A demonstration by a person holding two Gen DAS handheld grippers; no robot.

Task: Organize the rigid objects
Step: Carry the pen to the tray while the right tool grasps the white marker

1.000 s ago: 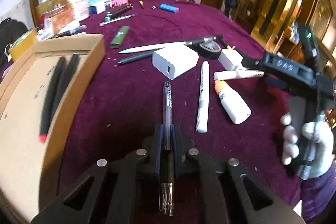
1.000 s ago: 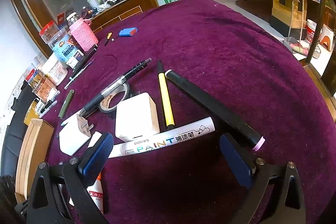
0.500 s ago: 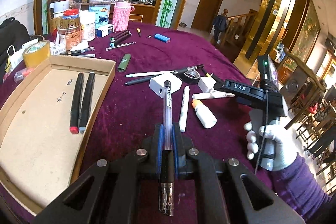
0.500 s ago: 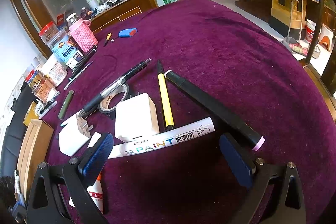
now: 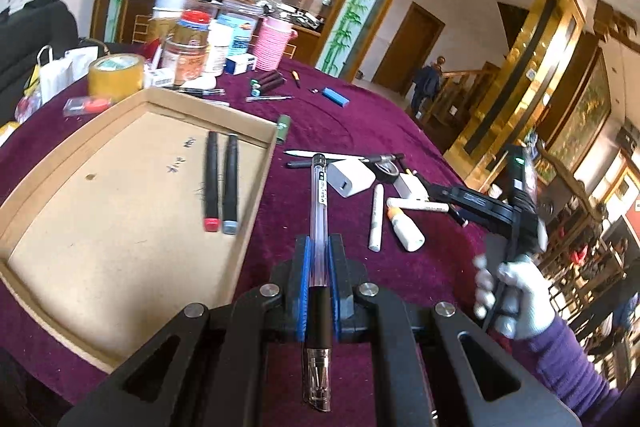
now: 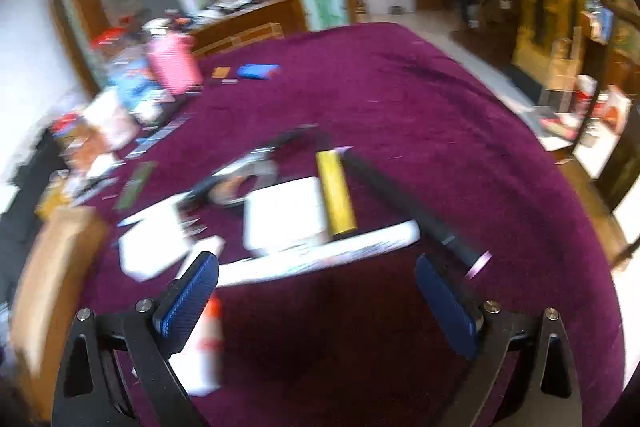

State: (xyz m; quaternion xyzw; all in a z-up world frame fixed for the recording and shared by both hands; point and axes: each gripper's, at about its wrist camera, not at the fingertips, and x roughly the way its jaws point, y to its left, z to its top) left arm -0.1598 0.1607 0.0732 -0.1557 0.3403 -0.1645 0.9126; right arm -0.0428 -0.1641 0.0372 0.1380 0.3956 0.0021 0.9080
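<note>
We are carrying the clear pen (image 5: pixel 319 219), pinched lengthwise in our left gripper (image 5: pixel 319 259), toward the cardboard tray (image 5: pixel 248 227) lying just to its left; next we must swing over its rim and release. Only the blurred right wrist view shows our right gripper (image 6: pixel 316 291) spread empty above the white paint marker (image 6: pixel 320 261).

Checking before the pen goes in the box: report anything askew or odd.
Nothing looks damaged or spilled. Two markers lie neatly side by side in the cardboard tray; the remaining pens and chargers lie scattered at mixed angles on the cloth.
</note>
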